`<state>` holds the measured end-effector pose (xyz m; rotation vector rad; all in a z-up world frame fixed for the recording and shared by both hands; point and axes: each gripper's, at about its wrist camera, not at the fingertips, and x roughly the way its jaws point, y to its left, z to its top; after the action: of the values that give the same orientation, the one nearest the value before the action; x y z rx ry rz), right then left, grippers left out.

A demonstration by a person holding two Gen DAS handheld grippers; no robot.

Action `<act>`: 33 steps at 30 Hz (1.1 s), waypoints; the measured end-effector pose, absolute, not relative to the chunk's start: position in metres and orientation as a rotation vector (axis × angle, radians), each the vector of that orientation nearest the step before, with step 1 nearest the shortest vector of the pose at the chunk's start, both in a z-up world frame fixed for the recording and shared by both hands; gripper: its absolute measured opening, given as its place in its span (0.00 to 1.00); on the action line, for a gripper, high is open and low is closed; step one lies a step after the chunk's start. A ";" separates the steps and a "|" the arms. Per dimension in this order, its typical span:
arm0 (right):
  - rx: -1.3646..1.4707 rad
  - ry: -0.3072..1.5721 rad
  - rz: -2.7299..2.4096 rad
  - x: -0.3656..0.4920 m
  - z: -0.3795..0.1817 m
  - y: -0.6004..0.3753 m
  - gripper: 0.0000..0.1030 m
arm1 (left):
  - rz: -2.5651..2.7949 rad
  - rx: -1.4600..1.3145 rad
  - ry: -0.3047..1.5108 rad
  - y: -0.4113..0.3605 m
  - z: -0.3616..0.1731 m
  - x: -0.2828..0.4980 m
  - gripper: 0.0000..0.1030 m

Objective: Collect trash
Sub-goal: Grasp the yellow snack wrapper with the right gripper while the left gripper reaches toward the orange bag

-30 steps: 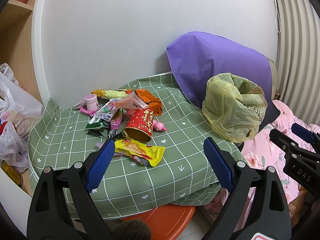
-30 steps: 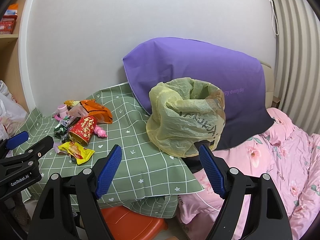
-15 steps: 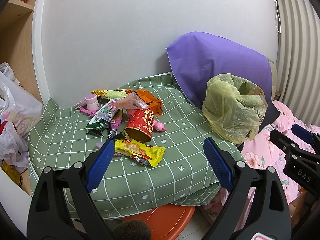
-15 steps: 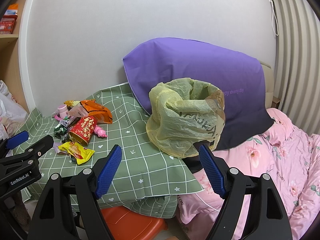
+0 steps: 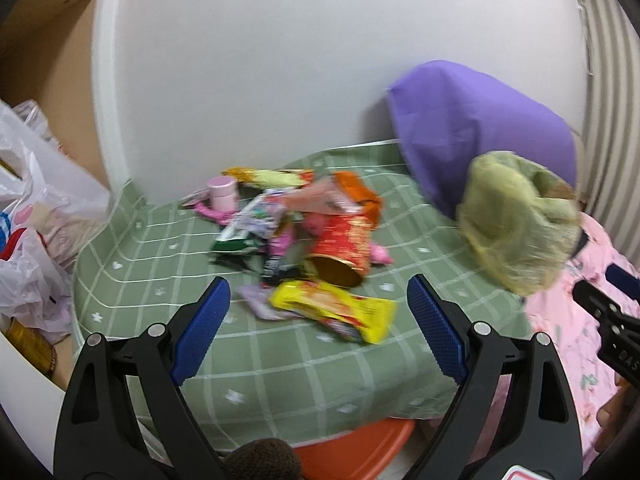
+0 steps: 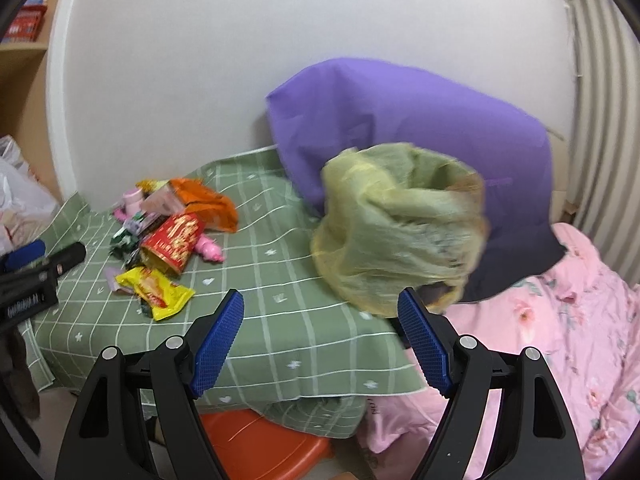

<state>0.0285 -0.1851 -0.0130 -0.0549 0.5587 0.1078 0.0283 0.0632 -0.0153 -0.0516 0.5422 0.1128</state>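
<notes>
A pile of trash lies on the green checked cloth [image 5: 280, 364]: a yellow snack wrapper [image 5: 332, 310], a red paper cup on its side [image 5: 344, 246], an orange bag [image 5: 356, 196], a pink cup [image 5: 223, 192] and several wrappers. A yellow-green trash bag [image 6: 400, 224] stands open at the right, against a purple pillow [image 6: 400, 120]. My left gripper [image 5: 318, 324] is open and empty, just short of the yellow wrapper. My right gripper [image 6: 320, 340] is open and empty, below the trash bag's left side.
White plastic bags [image 5: 36, 220] sit at the left by a wooden shelf. A pink floral blanket [image 6: 560, 340] lies at the right. An orange stool [image 6: 260, 444] shows under the cloth's front edge. A white wall stands behind.
Both grippers have moved forward toward the table; the trash pile and the bag look larger and blurred. Both stay open.
</notes>
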 end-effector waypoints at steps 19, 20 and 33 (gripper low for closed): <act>-0.231 0.701 0.646 0.124 -0.085 -0.020 0.73 | 0.262 -0.206 0.655 0.188 -0.056 0.067 0.83; -0.252 0.715 0.665 0.127 -0.092 -0.011 0.73 | 0.265 -0.214 0.661 0.192 -0.057 0.069 0.83; -0.200 0.833 0.687 0.163 -0.108 -0.026 0.18 | 0.206 -0.203 0.701 0.190 -0.069 0.104 0.83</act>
<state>0.1626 -0.0257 -0.1080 -0.2003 0.8335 0.6868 0.1041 0.1902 -0.0694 -0.2028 0.7007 0.2058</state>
